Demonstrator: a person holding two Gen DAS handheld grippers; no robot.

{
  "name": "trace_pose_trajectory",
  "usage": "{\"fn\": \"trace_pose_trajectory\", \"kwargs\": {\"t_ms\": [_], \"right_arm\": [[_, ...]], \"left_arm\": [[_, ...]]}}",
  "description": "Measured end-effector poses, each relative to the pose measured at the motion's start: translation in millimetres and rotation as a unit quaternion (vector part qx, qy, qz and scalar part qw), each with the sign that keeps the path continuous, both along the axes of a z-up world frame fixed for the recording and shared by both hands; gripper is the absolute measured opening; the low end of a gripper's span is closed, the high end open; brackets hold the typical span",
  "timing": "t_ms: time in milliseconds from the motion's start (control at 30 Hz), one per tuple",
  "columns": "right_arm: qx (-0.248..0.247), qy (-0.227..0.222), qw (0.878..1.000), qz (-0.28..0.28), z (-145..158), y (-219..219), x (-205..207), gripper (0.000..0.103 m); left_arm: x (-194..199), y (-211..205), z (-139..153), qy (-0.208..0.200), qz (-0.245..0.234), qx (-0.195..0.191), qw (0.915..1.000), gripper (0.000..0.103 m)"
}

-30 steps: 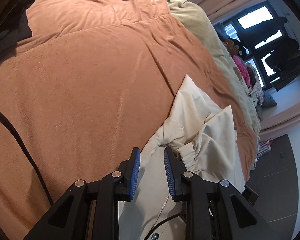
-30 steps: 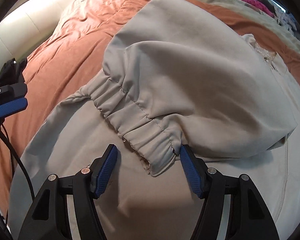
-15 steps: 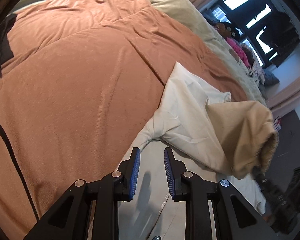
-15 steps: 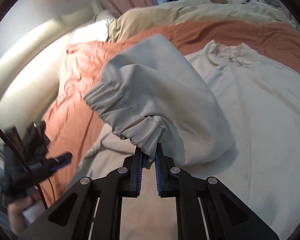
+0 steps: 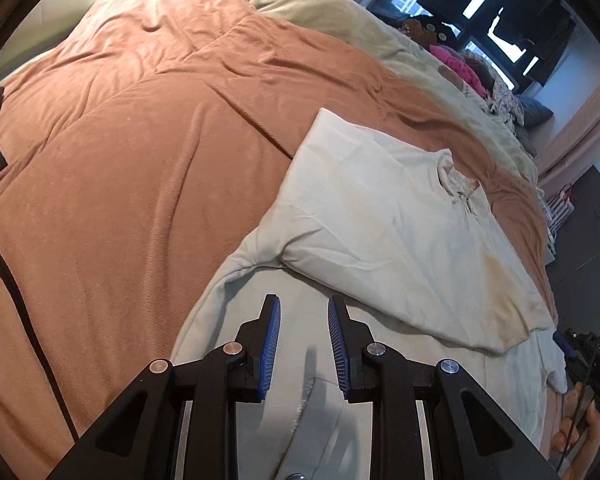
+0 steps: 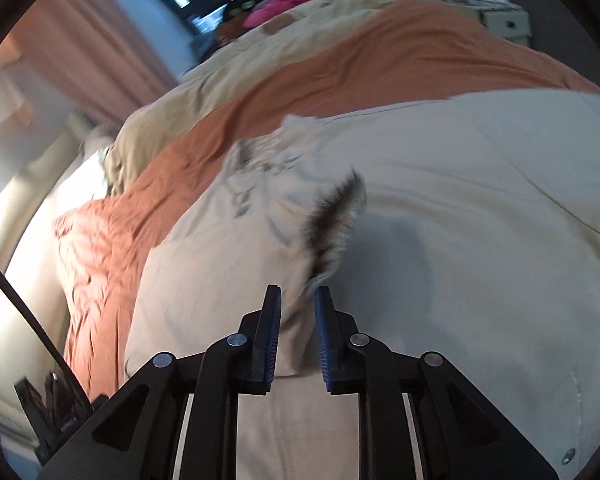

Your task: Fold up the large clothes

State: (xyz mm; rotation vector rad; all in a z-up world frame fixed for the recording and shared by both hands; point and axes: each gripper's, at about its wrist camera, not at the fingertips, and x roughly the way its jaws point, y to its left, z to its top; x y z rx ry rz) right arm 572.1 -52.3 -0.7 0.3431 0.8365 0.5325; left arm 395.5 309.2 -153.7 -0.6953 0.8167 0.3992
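One jacket (image 5: 380,216), two grippers

Matt cream cloth jacket (image 5: 380,220) (smooth weave), napped rust blanket (image 5: 120,180), ribbed blue claw pads (image 5: 271,344)

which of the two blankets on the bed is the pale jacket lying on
The rust-orange velvety blanket: the cream zip-up jacket lies spread on it. The beige blanket lies farther off toward the window, with a strip of orange between it and the jacket.

Bed (image 5: 148,168) under rust-orange blanket, beige duvet (image 5: 380,36) along far side, pink curtains (image 5: 580,120) flanking bright backlit window (image 5: 480,4), dark grey floor (image 5: 592,216), cream headboard (image 6: 16,208), daylight only.
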Motion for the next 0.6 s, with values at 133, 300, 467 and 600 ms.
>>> {"fn": "trace_pose_trajectory", "kwargs": {"t_ms": [133, 300, 467, 600], "right_arm": [[0.056, 0.019, 0.997, -0.040, -3, -28, -3, 0.071], [0.085, 0.085, 0.993, -0.014, -32, -23, 4, 0.071], [0.073, 0.123, 0.989, 0.027, -59, 4, 22, 0.043], [0.060, 0.134, 0.989, 0.034, -78, 25, 43, 0.024]], "left_arm": [[1, -7, 4, -0.009, 0.003, -0.001, 1.0000, 0.027], [10, -20, 1, -0.001, -0.002, 0.008, 1.0000, 0.027], [21, -28, -5, 0.009, -0.012, 0.011, 0.9998, 0.027], [29, -33, -11, 0.021, -0.021, 0.020, 0.9994, 0.027]]}}
